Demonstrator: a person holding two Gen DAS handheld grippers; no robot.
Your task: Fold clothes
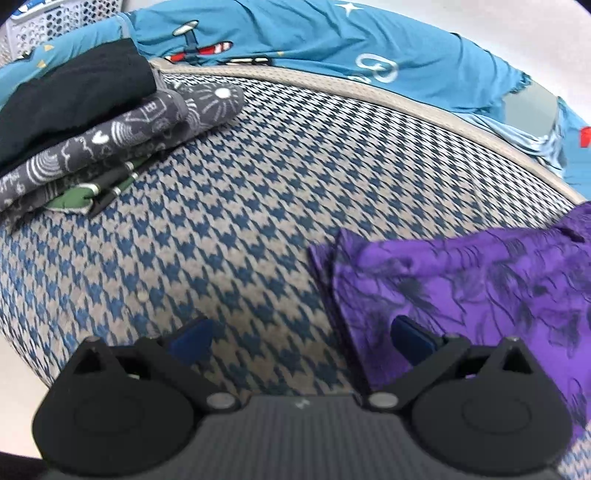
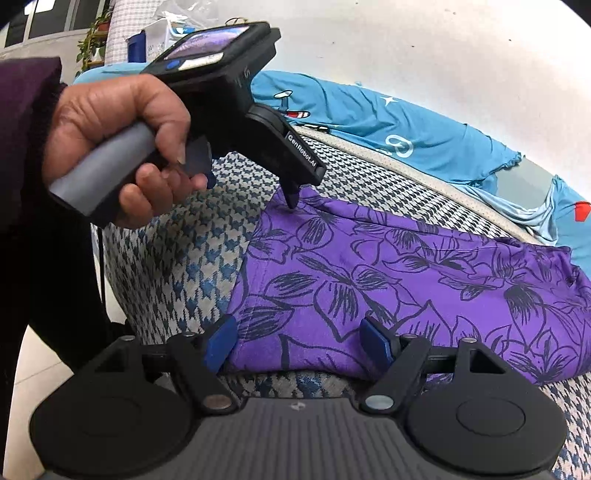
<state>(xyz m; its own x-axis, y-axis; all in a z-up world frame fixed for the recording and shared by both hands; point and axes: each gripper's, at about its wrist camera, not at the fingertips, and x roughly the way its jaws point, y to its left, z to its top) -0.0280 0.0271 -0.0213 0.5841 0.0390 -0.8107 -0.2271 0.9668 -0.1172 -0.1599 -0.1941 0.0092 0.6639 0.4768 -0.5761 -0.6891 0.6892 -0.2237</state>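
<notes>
**Both grippers open over a folded purple garment**

Left gripper [image 1: 301, 338]: jaws spread wide, nothing between the blue pads [image 1: 410, 334]; right pad hanging over the near left corner of the purple floral garment [image 1: 461, 280], left pad over bare cushion. Seen from the right wrist view, one fingertip [image 2: 291, 197] touching or just above the garment's far left corner, probably to pin or smooth that edge; contact not certain. A hand [image 2: 122, 147] wrapped round the grey grip, a finger on the trigger.

Right gripper [image 2: 297, 341]: jaws apart, straddling the near hem of the purple floral garment [image 2: 388, 280] without pressing it. Cloth between the pads but not pinched, so likely either just let go or lined up for the next pick.

Garment lying flat on the right side of the houndstooth cushion [image 1: 221, 206], edges doubled at the left, which suggests at least one fold already made. Placed apart from the finished stack, presumably to keep working room.

Stack of folded clothes [image 1: 92, 129] at the far left of the cushion: black on top, grey printed piece beneath, a green one at the bottom. Well apart from the purple piece.

Blue printed sheet [image 1: 314, 40] spread beyond the cushion's far edge. White laundry basket [image 1: 44, 26] at the far left corner.
</notes>
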